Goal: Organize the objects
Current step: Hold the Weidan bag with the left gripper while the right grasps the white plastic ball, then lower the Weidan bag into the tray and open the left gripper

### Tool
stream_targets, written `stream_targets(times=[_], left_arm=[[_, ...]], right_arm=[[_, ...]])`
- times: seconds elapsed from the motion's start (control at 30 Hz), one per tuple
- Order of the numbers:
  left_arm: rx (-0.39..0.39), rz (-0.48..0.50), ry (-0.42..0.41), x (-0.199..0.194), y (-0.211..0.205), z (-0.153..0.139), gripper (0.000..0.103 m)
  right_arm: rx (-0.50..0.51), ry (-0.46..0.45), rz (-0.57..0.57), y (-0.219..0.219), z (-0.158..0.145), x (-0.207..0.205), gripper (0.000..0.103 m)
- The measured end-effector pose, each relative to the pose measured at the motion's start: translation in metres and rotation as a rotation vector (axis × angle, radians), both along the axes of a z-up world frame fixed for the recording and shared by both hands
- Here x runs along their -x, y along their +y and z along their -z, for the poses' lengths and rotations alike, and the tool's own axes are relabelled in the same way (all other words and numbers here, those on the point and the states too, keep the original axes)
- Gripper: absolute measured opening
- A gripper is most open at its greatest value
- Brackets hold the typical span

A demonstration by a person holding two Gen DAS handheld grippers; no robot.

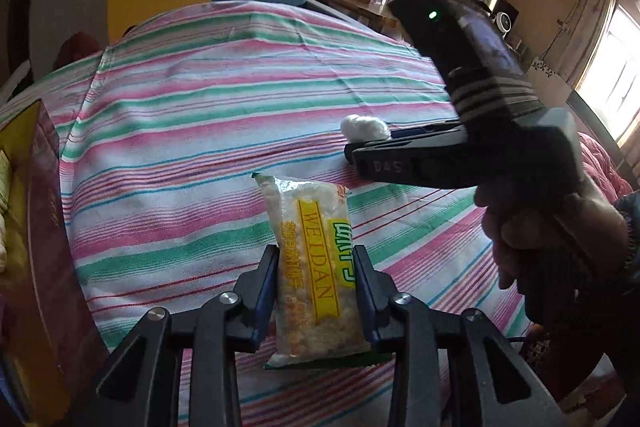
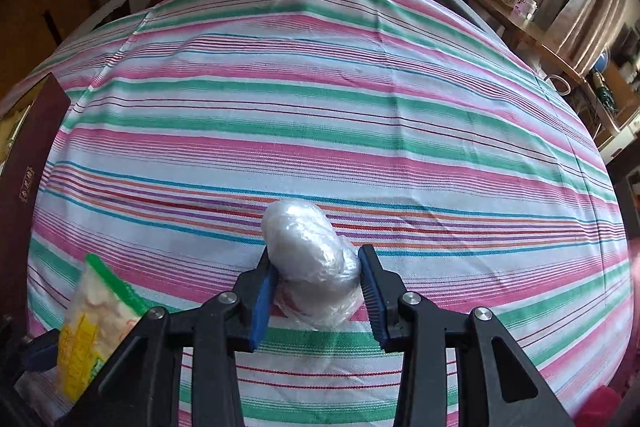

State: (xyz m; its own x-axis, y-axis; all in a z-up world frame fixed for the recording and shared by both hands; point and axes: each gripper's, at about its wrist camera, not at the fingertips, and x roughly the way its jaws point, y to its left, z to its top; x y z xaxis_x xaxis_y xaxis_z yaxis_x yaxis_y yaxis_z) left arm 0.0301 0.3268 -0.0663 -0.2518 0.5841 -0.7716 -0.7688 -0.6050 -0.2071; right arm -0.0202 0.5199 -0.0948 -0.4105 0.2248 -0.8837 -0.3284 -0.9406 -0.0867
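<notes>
Striped cloth (image 1: 224,99) covers the table in the left wrist view, where the left gripper (image 1: 317,271) is clamped on a snack packet (image 1: 316,267) whose long axis runs along the fingers, lifted near the table's front edge, with the maroon box (image 1: 44,227) at the left edge closer to this hand. Right wrist view: the right gripper (image 2: 318,283) has its jaws narrowed around a plastic-wrapped white bundle (image 2: 312,259) lying on the cloth toward the front edge, left pad touching, right pad's contact unclear.

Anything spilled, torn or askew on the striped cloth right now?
Nothing stands out. The left gripper holds the yellow-labelled snack packet, sealed and intact. The right gripper is closed on the white plastic-wrapped bundle. The striped cloth shows only slight creases, no spills.
</notes>
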Motion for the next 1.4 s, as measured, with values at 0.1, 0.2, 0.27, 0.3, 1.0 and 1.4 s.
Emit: stream_targets(times=[0.1,0.2,0.27,0.3,1.0,1.4], left_arm=[[-0.005,-0.008,0.032,-0.005,-0.009,-0.016,0.035],[-0.013,-0.032,0.066,-0.010,-0.022,-0.031,0.035],[-0.025,-0.050,0.084,-0.010,-0.032,-0.041,0.036],[-0.028,-0.060,0.090,-0.010,-0.037,-0.045,0.036],[-0.082,-0.313,0.104,0.018,-0.147,-0.075,0.035],[-0.225,-0.520,-0.046,0.057,-0.253,-0.070,0.035]], right_arm=[[-0.005,-0.007,-0.004,-0.002,0.002,0.002,0.040],[-0.012,-0.017,-0.016,-0.005,0.004,0.005,0.040],[-0.005,-0.017,-0.015,-0.006,0.003,0.004,0.040],[0.001,-0.017,-0.014,-0.005,0.004,0.004,0.040],[0.011,-0.012,-0.017,-0.001,0.006,0.000,0.040],[-0.025,-0.012,-0.037,-0.005,0.007,-0.001,0.040]])
